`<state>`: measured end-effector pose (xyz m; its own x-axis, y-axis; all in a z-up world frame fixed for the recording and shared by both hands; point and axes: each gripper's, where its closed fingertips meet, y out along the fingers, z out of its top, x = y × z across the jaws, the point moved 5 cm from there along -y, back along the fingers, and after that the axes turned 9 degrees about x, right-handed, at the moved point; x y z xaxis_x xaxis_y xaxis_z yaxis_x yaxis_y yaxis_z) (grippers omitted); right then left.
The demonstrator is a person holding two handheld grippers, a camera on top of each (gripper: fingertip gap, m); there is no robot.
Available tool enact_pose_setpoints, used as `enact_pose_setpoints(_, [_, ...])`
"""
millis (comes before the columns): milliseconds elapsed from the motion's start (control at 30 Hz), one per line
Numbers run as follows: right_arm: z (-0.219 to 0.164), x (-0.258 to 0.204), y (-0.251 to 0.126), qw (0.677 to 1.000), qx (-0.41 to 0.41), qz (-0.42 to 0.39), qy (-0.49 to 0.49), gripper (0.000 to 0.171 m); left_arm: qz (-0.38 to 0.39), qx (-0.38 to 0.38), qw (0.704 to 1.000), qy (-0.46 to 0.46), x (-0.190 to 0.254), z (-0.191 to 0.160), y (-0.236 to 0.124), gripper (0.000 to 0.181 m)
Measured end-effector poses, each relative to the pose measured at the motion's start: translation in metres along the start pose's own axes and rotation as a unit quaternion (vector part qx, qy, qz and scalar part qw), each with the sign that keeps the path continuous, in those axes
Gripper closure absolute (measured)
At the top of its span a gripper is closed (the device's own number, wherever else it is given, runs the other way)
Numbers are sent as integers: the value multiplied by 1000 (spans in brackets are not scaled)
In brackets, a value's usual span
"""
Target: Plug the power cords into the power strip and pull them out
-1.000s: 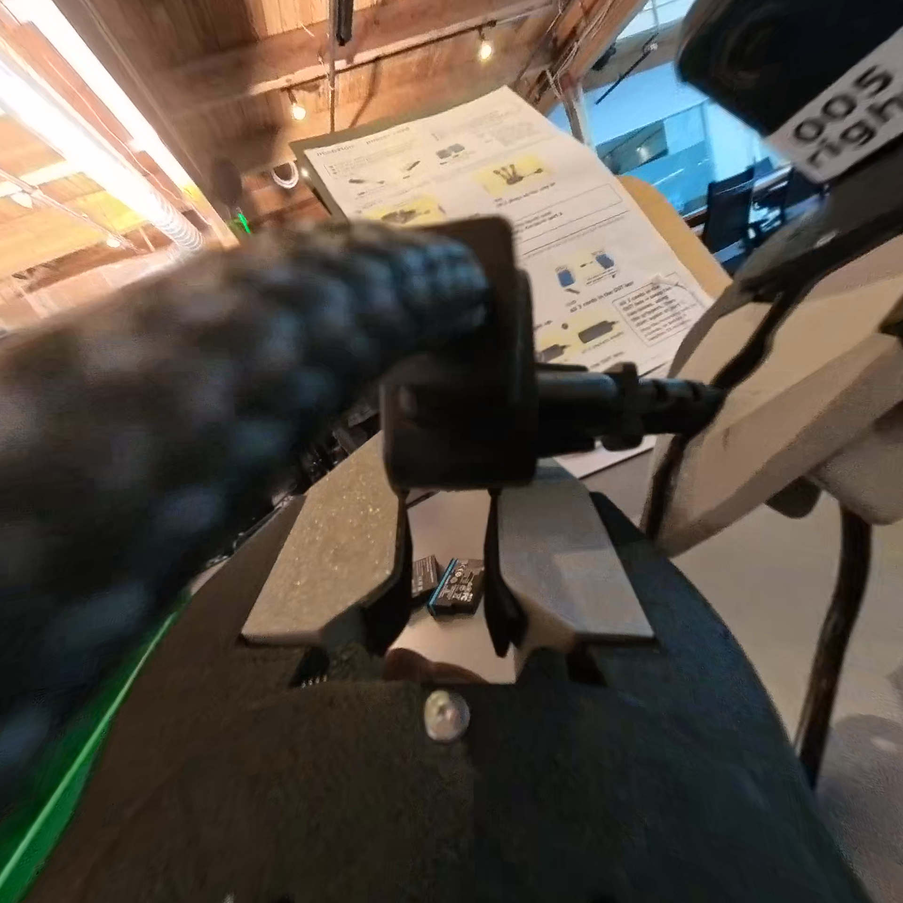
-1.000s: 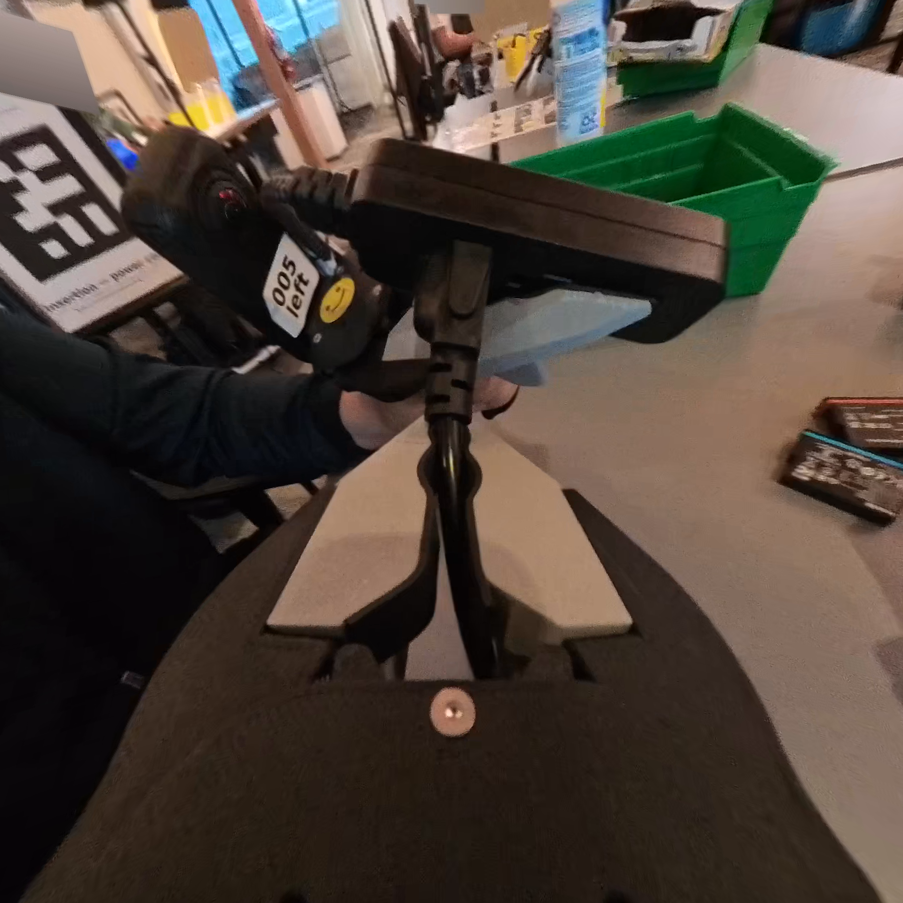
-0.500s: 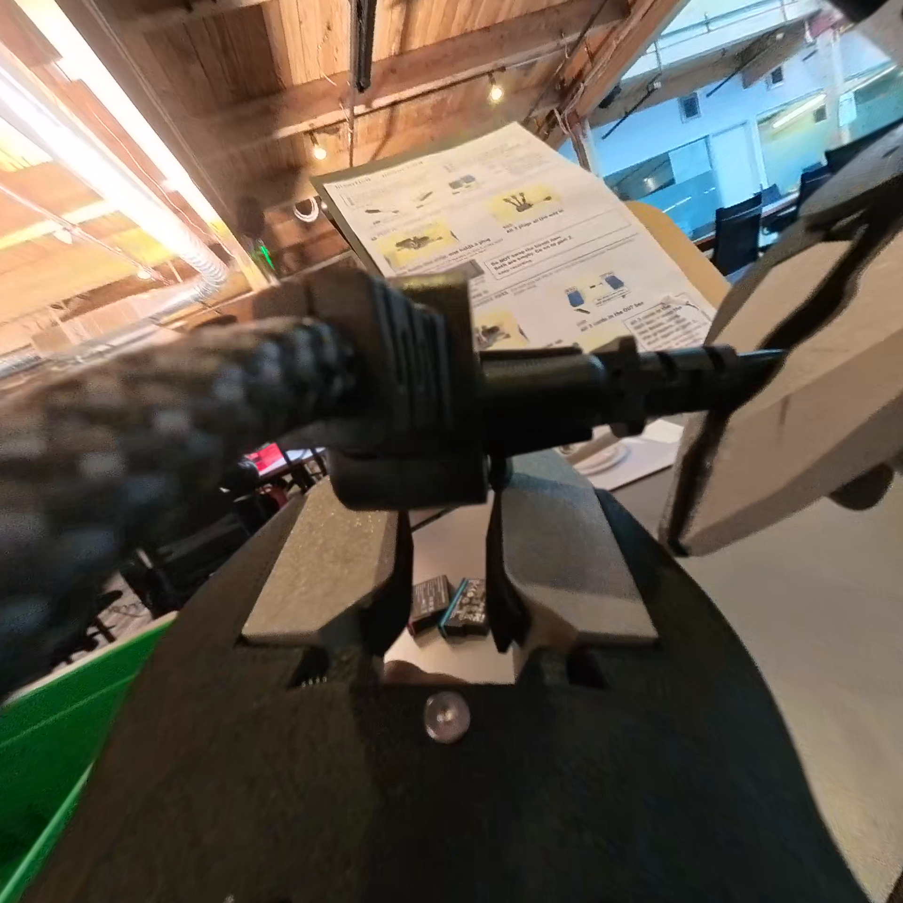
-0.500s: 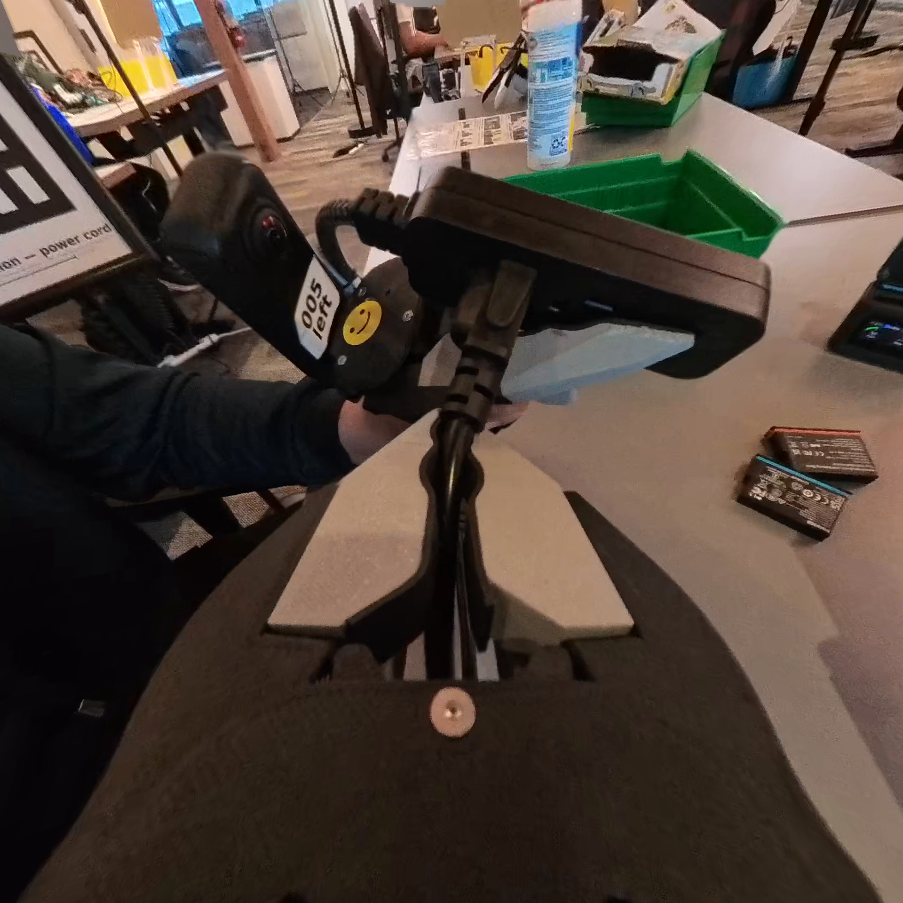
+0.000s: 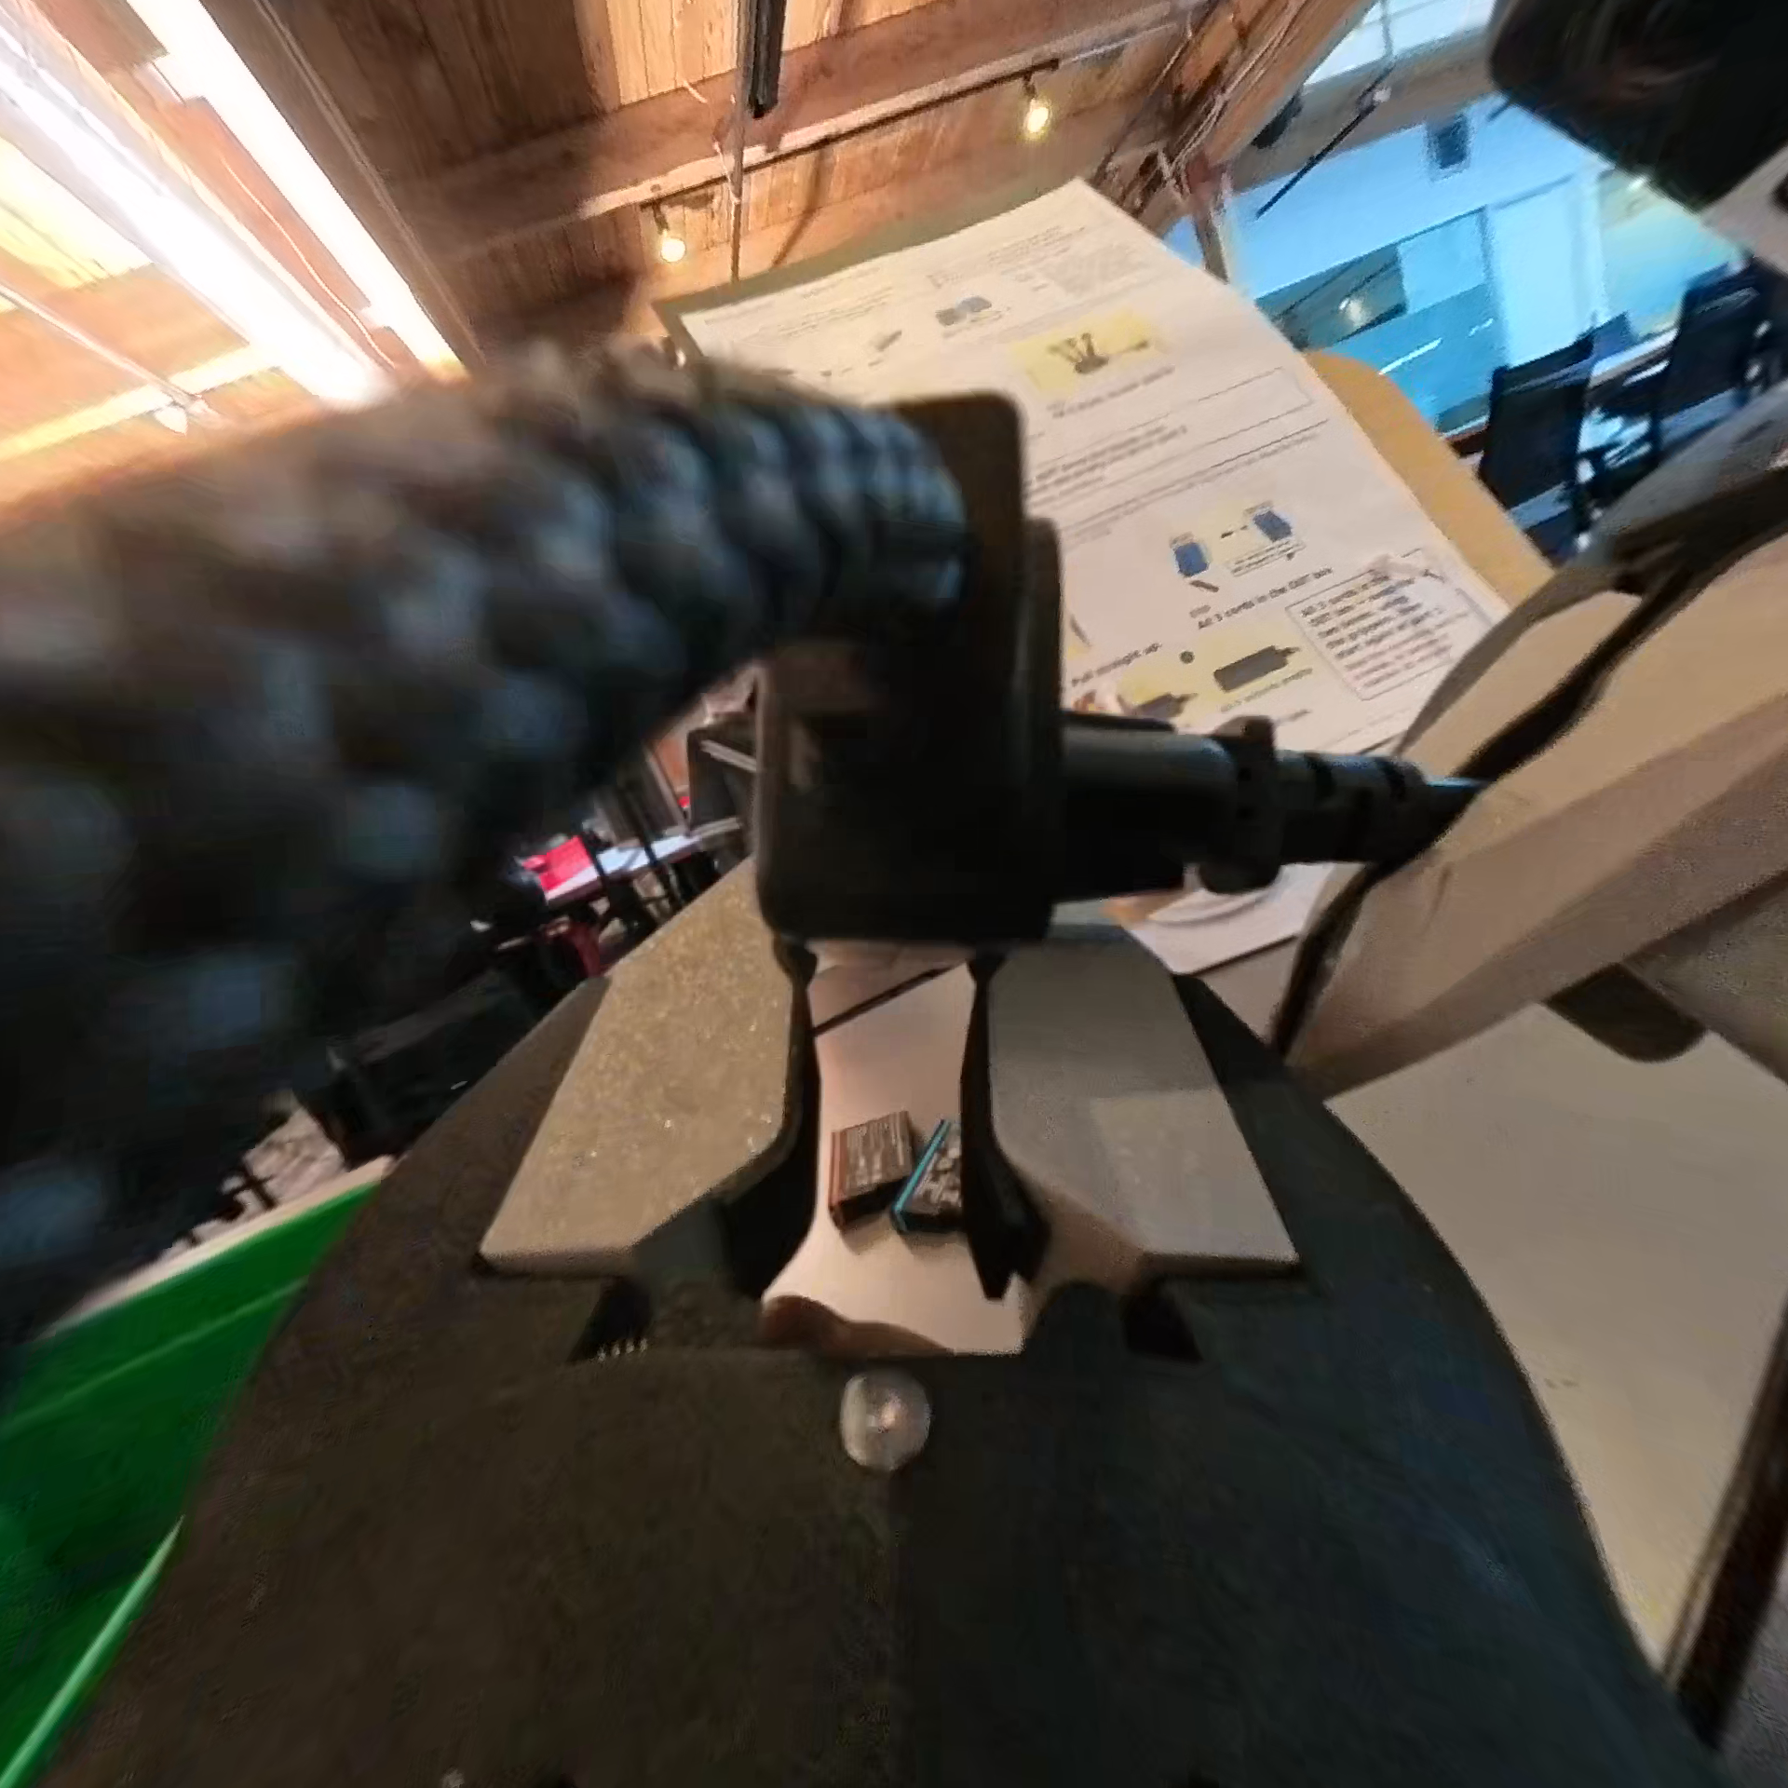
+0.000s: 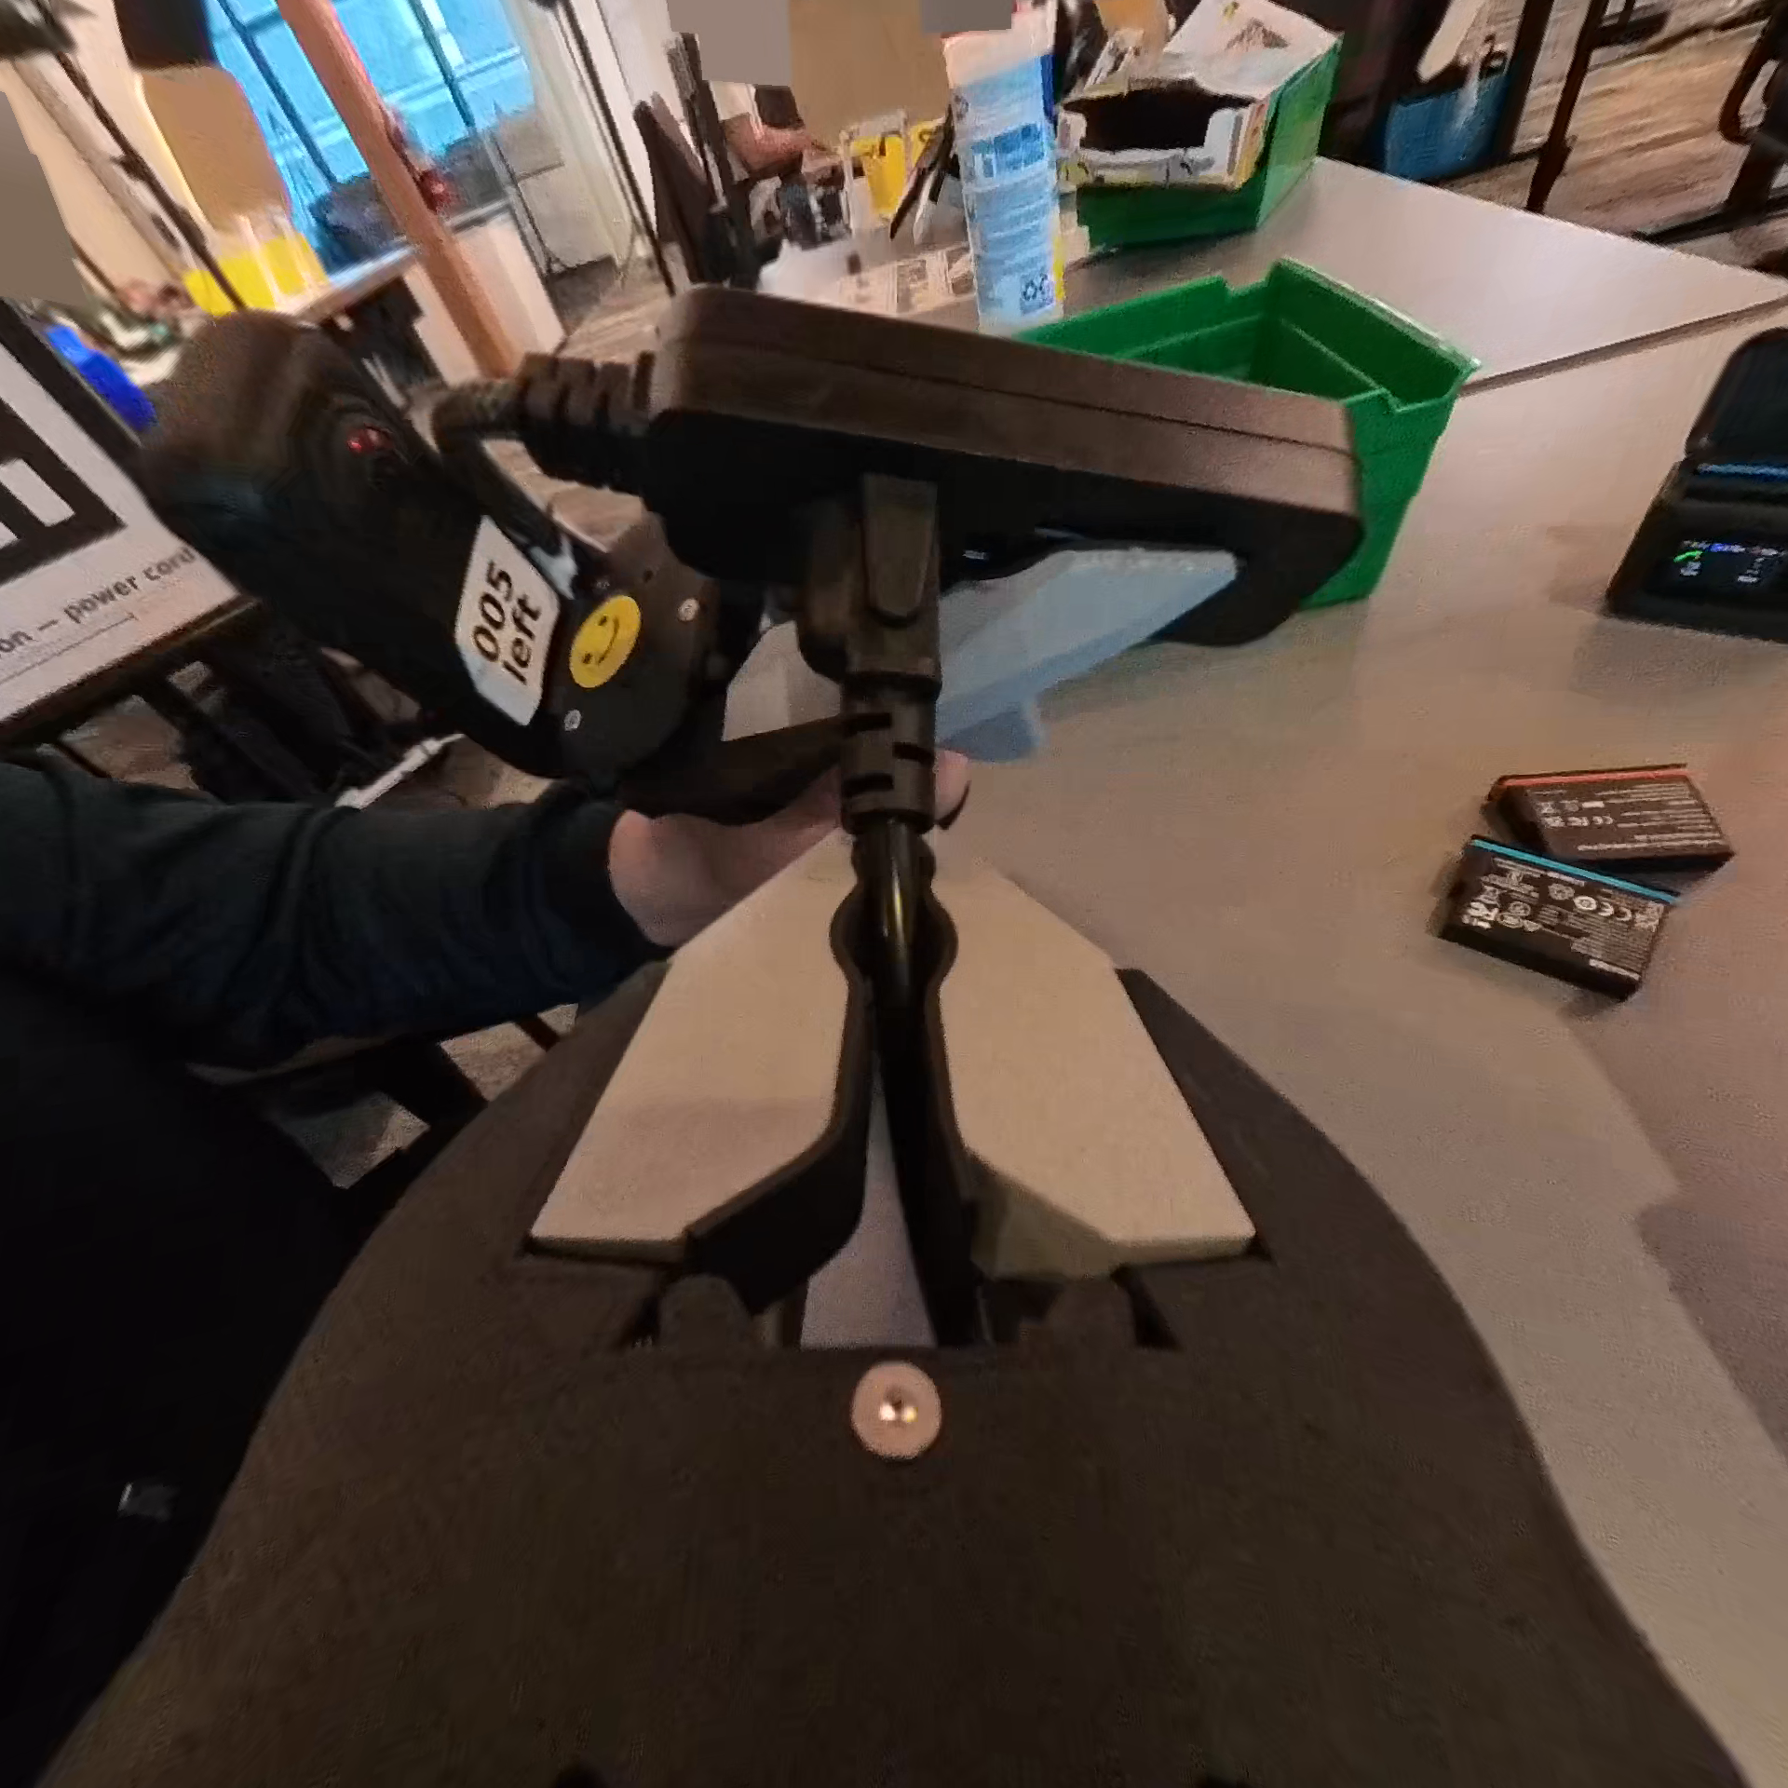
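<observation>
My left gripper (image 5: 885, 968) is shut on the end of the black power strip (image 5: 900, 774), held up off the table. The strip's braided cable (image 5: 484, 629) runs off left, blurred. In the right wrist view the power strip (image 6: 1006, 455) lies across the frame, with one pale finger (image 6: 1064, 619) of the left gripper under it. My right gripper (image 6: 895, 909) is shut on a black power cord (image 6: 895, 968) just behind its plug (image 6: 876, 581). The plug sits against the strip's socket face. The plug (image 5: 1161, 803) shows from the side in the left wrist view.
A green bin (image 6: 1355, 387) stands on the grey table (image 6: 1258, 774) behind the strip. Two flat black batteries (image 6: 1558, 914) lie to the right, and a black charger (image 6: 1722, 542) stands at the right edge. A white canister (image 6: 1001, 164) and an instruction sheet (image 5: 1161, 435) stand farther back. Across from one pair of fingers to the other is roughly 9 centimeters. The black charger (image 6: 1722, 542) is about 35 centimeters from my left fingertips and 40 centimeters from my right.
The strip and plug stay together while both grippers shift. The cord now runs straight into the strip, not slanted. The right view has pulled back, so the charger shows.
</observation>
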<state>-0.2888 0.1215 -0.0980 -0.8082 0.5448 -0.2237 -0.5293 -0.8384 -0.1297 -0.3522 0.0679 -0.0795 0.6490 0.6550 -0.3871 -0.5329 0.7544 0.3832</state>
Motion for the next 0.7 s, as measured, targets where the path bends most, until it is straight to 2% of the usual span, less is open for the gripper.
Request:
enact_pose_setpoints(133, [3, -16, 8, 998, -1, -37, -57, 171, 4, 14, 1000, -8, -6, 0, -1, 157])
enact_pose_setpoints(200, [2, -3, 6, 999, -10, -29, -45, 171, 18, -13, 1000, 17, -5, -4, 0, 153])
enact_pose_setpoints(300, [-1, 6, -3, 1000, 12, 4, 16, 170, 23, 2, 999, 38, 0, 4, -1, 154])
enact_pose_setpoints(400, [1, -16, 5, 1000, 13, -23, -13, 171, -9, 20, 1000, -8, -2, -1, 0, 151])
enact_pose_setpoints(467, [0, -12, 6, 999, 1, -31, -25, 171, 9, 6, 1000, 25, -4, -2, -2, 152])
enact_pose_setpoints(567, [0, 8, -1, 1000, -4, -13, 22, 171, 20, -11, 999, 37, -2, -3, 2, 154])
enact_pose_setpoints(700, [-9, -17, 2, 997, -16, -68, -27, 171, -19, 14, 999, 30, 6, -3, -1, 151])
